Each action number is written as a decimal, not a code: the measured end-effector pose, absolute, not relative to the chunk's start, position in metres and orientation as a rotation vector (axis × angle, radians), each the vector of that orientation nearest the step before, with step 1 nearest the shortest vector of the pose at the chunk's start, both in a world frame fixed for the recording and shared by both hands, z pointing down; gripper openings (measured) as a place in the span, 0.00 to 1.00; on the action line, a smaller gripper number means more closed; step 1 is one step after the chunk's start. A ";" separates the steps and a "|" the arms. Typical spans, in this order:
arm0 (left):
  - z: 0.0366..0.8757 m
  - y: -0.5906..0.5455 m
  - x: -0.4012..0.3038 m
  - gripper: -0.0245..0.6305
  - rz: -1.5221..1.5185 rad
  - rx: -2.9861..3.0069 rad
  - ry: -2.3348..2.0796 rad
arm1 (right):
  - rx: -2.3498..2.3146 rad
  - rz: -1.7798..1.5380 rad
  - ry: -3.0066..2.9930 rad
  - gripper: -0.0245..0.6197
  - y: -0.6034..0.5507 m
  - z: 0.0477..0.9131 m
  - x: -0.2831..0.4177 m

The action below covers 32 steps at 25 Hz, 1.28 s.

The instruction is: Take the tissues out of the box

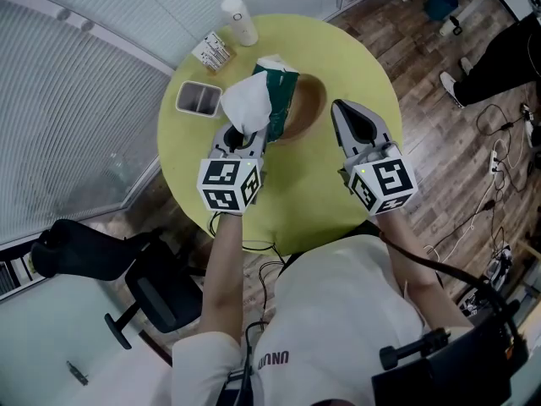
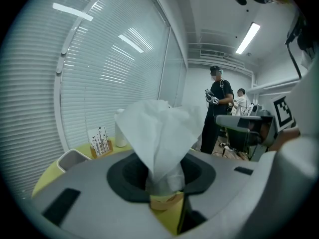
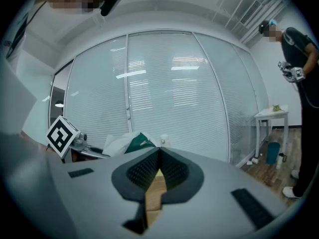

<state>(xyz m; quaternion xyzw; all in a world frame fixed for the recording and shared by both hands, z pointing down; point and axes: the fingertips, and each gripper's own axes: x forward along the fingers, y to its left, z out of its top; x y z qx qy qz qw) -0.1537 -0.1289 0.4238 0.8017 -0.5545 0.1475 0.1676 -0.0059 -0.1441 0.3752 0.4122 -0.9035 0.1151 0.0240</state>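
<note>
Table: round yellow-green top (image 1: 355, 66) bears dark green tissue box (image 1: 283, 91).
Left gripper (image 2: 162, 180): clamped on white crumpled tissue (image 2: 159, 128); pull upward steadily (box may lift).
Right gripper (image 3: 159, 153): jaws together, empty; could steady box.

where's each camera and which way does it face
Head view: on the person's head, looking down at the yellow table; both arms show.
Left gripper view: on left gripper, facing blinds; jaws shut on a tissue.
Right gripper view: on right gripper, facing blinds; jaws shut, empty.
Head and right gripper views share the tissue box.
</note>
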 end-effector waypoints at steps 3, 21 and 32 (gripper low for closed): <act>0.421 -0.125 -0.154 0.24 0.403 2.281 -1.587 | 1.278 0.346 -2.793 0.07 -0.143 0.374 -0.006; 0.409 -0.110 -0.162 0.24 0.327 2.277 -1.666 | 1.266 0.325 -2.783 0.07 -0.141 0.376 -0.007; 0.405 -0.105 -0.165 0.24 0.321 2.287 -1.683 | 1.251 0.318 -2.783 0.07 -0.140 0.376 -0.011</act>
